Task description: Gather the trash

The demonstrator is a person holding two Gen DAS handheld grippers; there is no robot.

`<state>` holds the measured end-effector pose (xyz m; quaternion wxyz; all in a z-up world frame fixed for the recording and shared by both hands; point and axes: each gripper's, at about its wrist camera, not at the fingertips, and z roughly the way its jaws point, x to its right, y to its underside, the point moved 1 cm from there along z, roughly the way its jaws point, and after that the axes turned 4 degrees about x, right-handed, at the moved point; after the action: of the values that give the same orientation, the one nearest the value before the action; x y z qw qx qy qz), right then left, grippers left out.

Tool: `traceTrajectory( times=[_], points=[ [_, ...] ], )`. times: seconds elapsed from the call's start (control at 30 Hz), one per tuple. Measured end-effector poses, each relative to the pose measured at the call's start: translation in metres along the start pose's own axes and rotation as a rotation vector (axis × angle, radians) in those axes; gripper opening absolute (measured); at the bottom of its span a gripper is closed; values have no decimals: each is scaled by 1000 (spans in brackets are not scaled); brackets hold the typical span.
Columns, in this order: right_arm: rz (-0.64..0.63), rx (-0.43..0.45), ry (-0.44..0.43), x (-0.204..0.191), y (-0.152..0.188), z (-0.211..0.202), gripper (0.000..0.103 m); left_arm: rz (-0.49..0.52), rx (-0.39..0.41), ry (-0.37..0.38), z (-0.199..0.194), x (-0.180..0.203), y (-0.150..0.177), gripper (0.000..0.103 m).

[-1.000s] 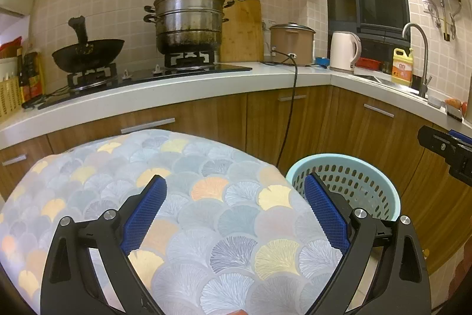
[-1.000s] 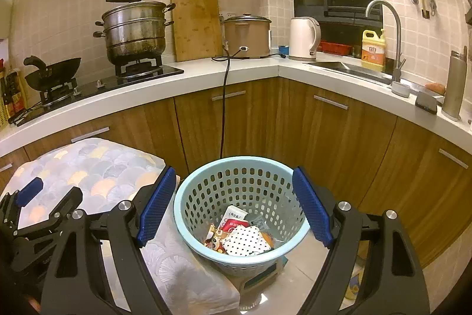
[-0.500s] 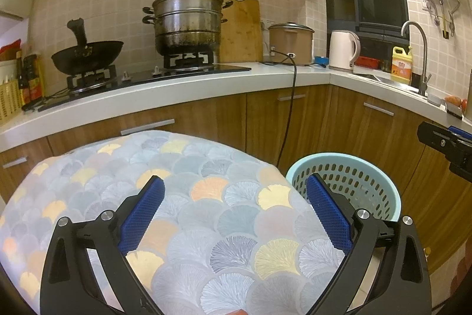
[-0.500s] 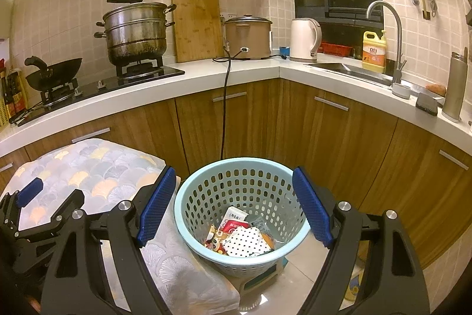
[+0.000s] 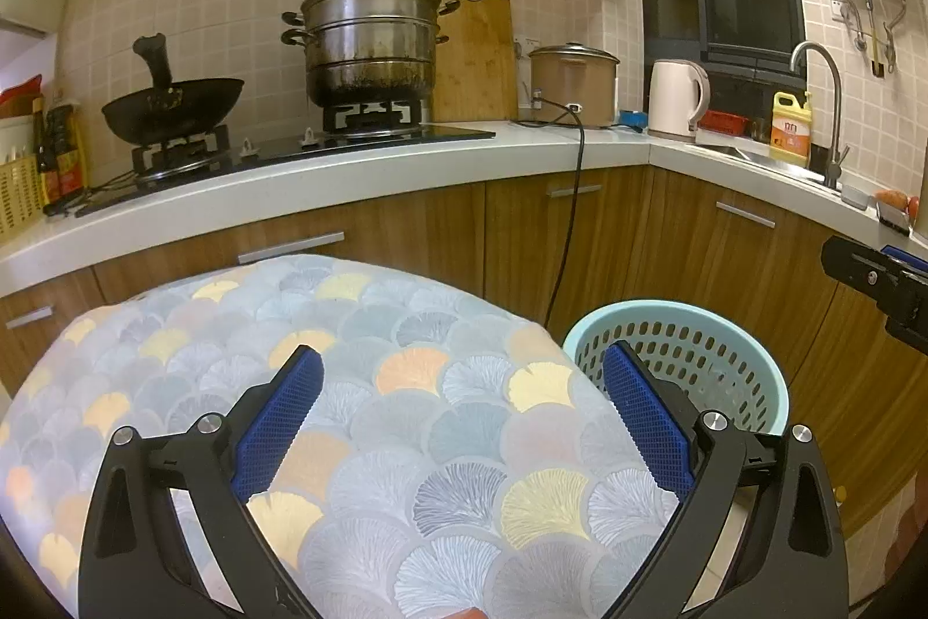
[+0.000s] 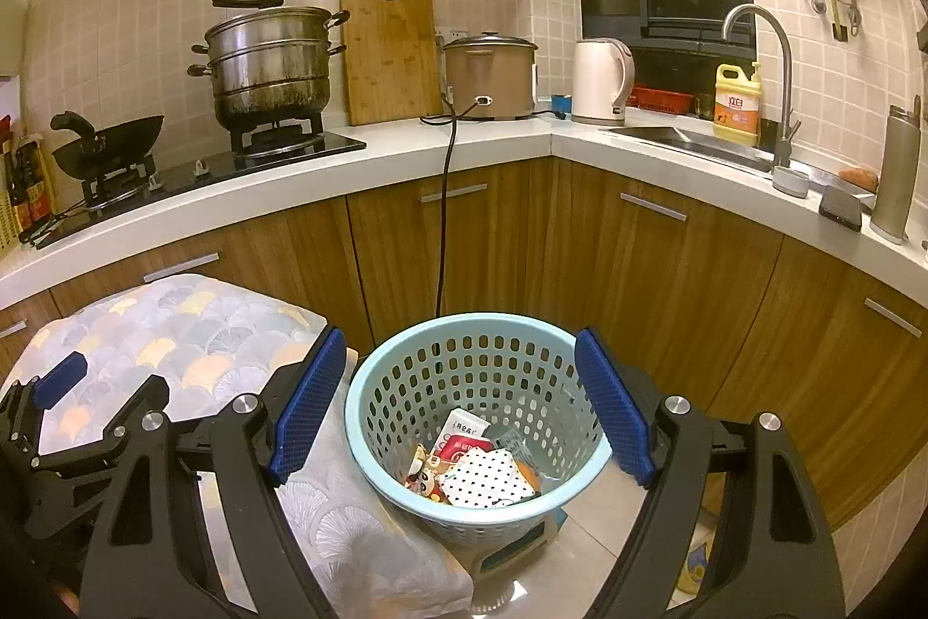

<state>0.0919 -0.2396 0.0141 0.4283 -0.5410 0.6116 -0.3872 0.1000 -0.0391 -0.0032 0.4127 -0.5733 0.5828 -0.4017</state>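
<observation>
Kitchen; only right view shows basket (image 6: 371, 422) wrappers (image 6: 484, 474)

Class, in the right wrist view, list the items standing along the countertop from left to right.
Wok → steamer pot → cutting board → rice cooker → kettle → yellow detergent bottle → faucet → steel flask.

Cloth-covered table (image 5: 406, 387) at near left, with the basket (image 6: 371, 387) just beside its right edge, standing on the floor and holding wrappers (image 6: 484, 474). Behind both, cabinets run under a counter (image 6: 493, 143) bearing, left to right: wok (image 6: 110, 149), stacked steamer pot (image 6: 267, 62), cutting board (image 6: 388, 56), rice cooker (image 6: 490, 76), kettle (image 6: 600, 79), sink (image 6: 690, 146).
</observation>
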Motion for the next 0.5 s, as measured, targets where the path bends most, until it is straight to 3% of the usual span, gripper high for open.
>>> traceTrajectory(
  times=[0.5],
  points=[
    [1,-5,2,0,0,0,77,0,0,0,0,0,0,95]
  ],
)
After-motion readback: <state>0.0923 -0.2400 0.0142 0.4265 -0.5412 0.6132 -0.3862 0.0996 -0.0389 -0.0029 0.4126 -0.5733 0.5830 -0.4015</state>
